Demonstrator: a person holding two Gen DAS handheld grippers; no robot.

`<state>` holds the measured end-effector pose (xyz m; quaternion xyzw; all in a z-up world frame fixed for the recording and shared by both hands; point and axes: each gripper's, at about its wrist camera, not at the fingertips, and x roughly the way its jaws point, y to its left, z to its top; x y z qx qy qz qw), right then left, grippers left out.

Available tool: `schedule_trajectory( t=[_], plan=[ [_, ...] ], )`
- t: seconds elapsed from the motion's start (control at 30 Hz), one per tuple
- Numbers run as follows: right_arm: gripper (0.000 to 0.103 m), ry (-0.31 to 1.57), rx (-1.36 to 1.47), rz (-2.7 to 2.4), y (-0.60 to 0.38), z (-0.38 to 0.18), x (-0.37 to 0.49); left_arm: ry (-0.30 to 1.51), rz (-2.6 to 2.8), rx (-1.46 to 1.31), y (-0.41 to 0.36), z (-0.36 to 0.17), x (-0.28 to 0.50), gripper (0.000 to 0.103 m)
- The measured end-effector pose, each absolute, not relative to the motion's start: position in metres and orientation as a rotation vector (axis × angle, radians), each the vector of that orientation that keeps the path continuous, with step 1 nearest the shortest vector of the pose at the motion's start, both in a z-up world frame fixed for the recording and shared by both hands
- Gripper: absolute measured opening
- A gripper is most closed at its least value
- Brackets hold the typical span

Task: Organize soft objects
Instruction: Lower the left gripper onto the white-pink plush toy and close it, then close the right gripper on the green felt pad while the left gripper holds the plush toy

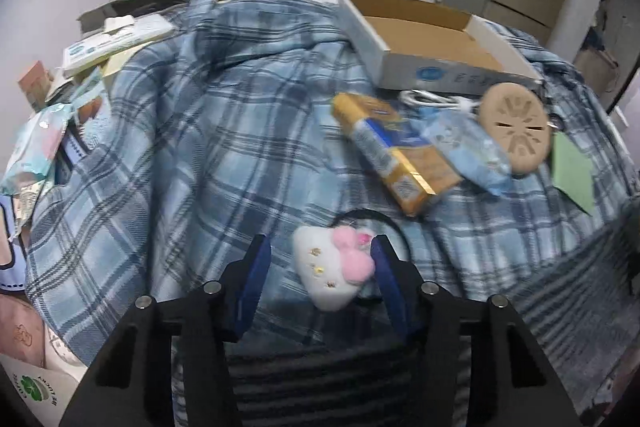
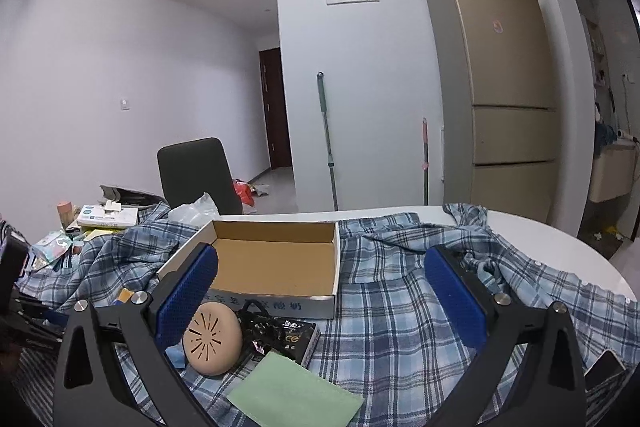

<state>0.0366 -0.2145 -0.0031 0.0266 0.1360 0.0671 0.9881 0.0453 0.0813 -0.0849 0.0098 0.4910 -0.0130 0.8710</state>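
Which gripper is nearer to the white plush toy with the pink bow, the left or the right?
Left. The left gripper is open around the white plush toy, which lies between its fingers. The right gripper is open over the plaid cloth near the cardboard box; the toy is not in its view.

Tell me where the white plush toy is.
Left wrist view: the white plush toy lies on the plaid shirt between the open left gripper's fingers.

Open cardboard box (image 2: 276,263) – yellow packet (image 1: 394,151) – fridge (image 2: 496,67) behind.
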Motion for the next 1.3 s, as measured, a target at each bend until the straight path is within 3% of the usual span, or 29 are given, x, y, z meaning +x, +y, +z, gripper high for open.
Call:
schedule_trajectory(
  t=[0.07, 0.13, 0.2, 0.67, 1.0, 1.3],
  plan=[
    [0.103, 0.270, 0.042, 0.141, -0.213, -0.003, 0.036, 1.044, -0.034, -0.026, 0.087, -0.088, 0.046, 0.052],
    [0.103, 0.272, 0.041, 0.147, -0.213, -0.003, 0.036, 1.052, -0.061, -0.066, 0.090, -0.087, 0.045, 0.036],
    [0.103, 0.279, 0.044, 0.152, -0.214, -0.003, 0.036, 1.028, -0.067, -0.061, 0.088, -0.081, 0.041, 0.031],
    [0.103, 0.273, 0.001, 0.052, -0.228, 0.017, 0.032, 0.617, -0.169, -0.015, 0.044, 0.019, 0.005, 0.029],
    [0.103, 0.675, -0.174, 0.257, -0.211, -0.003, 0.062, 0.406, -0.302, -0.002, -0.024, 0.032, 0.015, 0.029],
    [0.103, 0.895, -0.377, 0.382, -0.188, -0.058, 0.074, 0.379, -0.271, -0.001, -0.030, -0.008, 0.030, 0.029]
  ],
)
